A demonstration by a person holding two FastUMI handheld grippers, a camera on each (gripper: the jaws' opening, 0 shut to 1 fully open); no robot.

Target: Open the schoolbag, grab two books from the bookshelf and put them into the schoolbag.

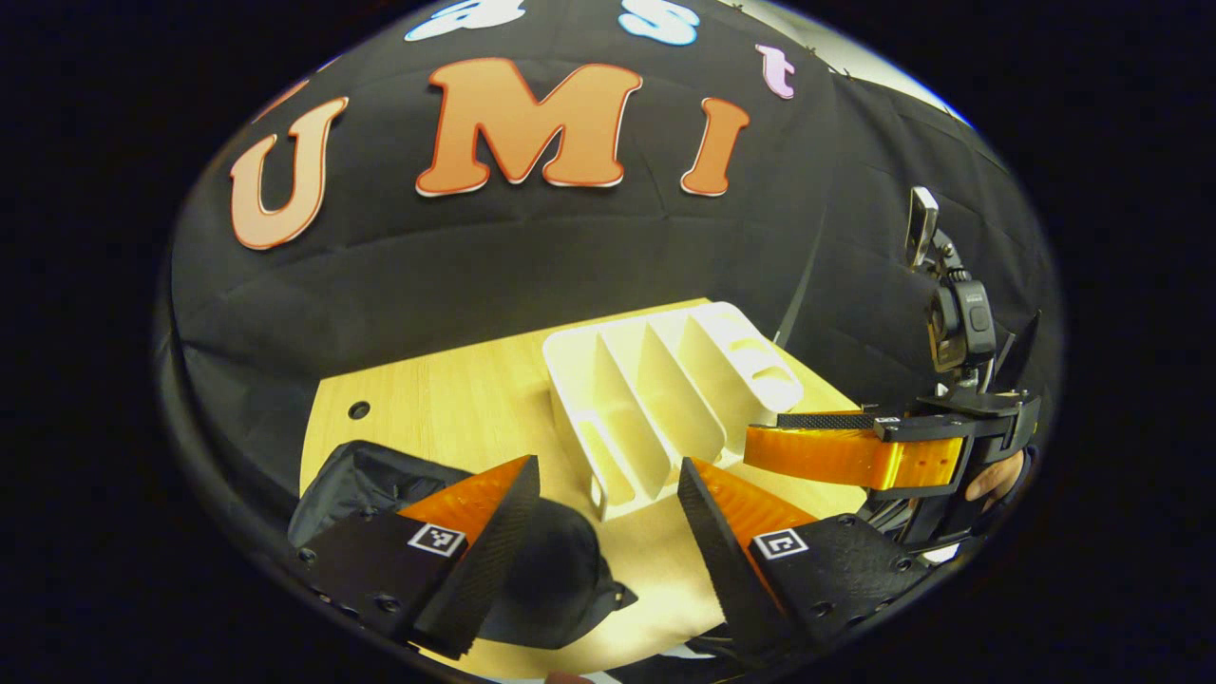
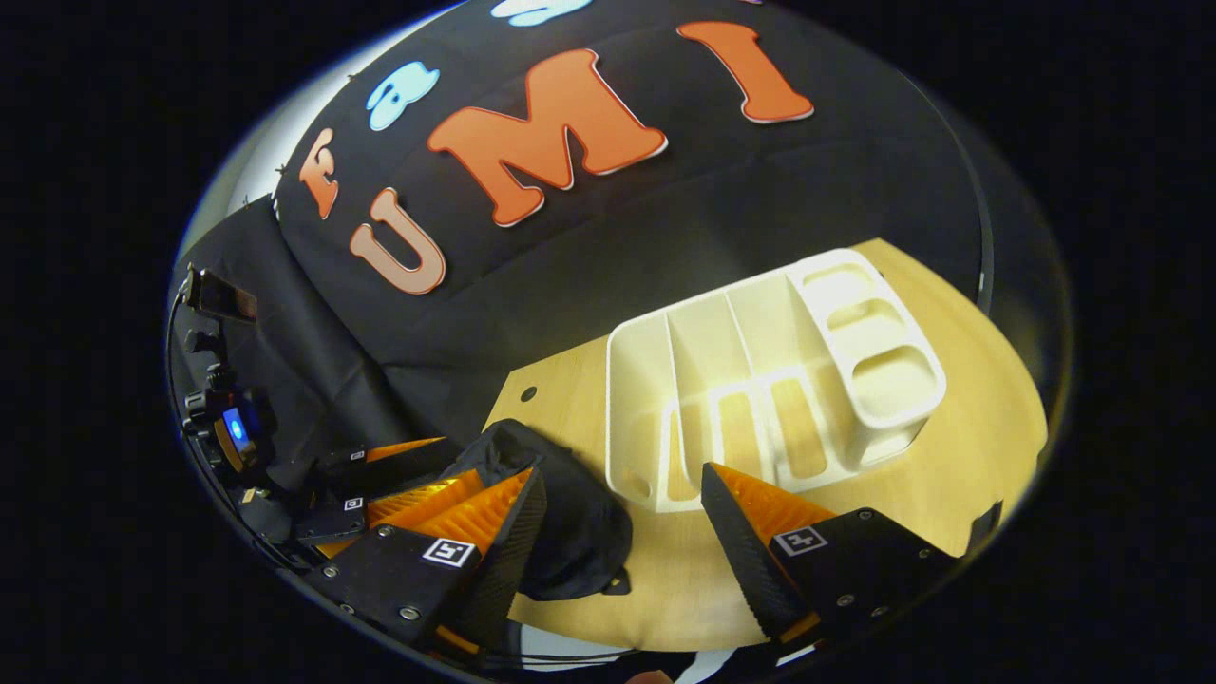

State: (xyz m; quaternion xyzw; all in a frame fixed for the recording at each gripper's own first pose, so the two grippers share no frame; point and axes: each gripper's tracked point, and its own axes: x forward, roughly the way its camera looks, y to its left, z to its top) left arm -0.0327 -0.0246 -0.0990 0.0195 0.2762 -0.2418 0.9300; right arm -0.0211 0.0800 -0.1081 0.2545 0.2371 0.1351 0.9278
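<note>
left gripper (image 1: 608, 475) fingers spread wide, holding nothing; the black schoolbag (image 1: 556, 579) lies just below and between them, the white bookshelf (image 1: 665, 399) just ahead (its slots look empty). right gripper (image 2: 622, 484) likewise spread, schoolbag (image 2: 560, 522) beside its left finger.

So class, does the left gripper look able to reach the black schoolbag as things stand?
Probably yes. The left gripper is open above the wooden table, the schoolbag lies just below its fingers, and nothing sits between them.
</note>
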